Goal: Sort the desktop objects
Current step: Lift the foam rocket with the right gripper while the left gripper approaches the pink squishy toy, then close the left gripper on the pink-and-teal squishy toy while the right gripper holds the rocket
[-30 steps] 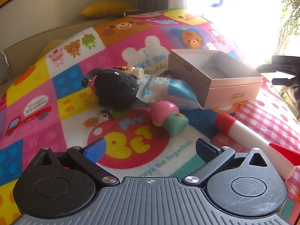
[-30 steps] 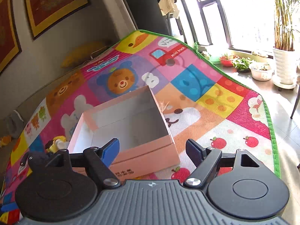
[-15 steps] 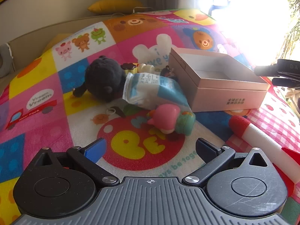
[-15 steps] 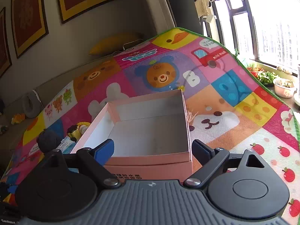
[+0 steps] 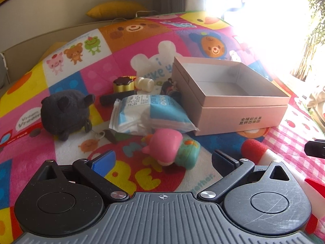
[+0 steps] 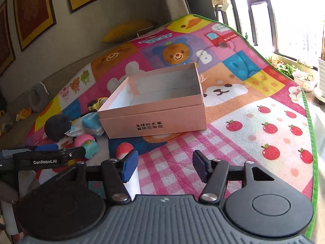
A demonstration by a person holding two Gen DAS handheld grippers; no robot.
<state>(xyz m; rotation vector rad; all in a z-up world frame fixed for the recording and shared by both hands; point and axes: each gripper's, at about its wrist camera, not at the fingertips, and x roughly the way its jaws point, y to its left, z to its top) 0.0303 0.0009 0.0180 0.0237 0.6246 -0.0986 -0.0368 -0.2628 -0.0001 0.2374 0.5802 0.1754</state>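
Left tongs (image 5: 162, 159), released, should straddle the pink-and-teal squishy toy (image 5: 172, 148) squarely before closing; right tongs (image 6: 165, 165) gape empty.

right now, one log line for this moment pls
left tool: open, facing pink toy | right tool: open, holding nothing | box: empty | toys on mat

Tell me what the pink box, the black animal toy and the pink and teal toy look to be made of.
Pink box: likely cardboard, matte pink outside, white inside; crisp folded edges, printed text on the side.
Black animal toy: plush fabric, by its fuzzy, light-absorbing surface.
Pink and teal toy: smooth with a soft sheen, probably foam or soft plastic; which one cannot be told.
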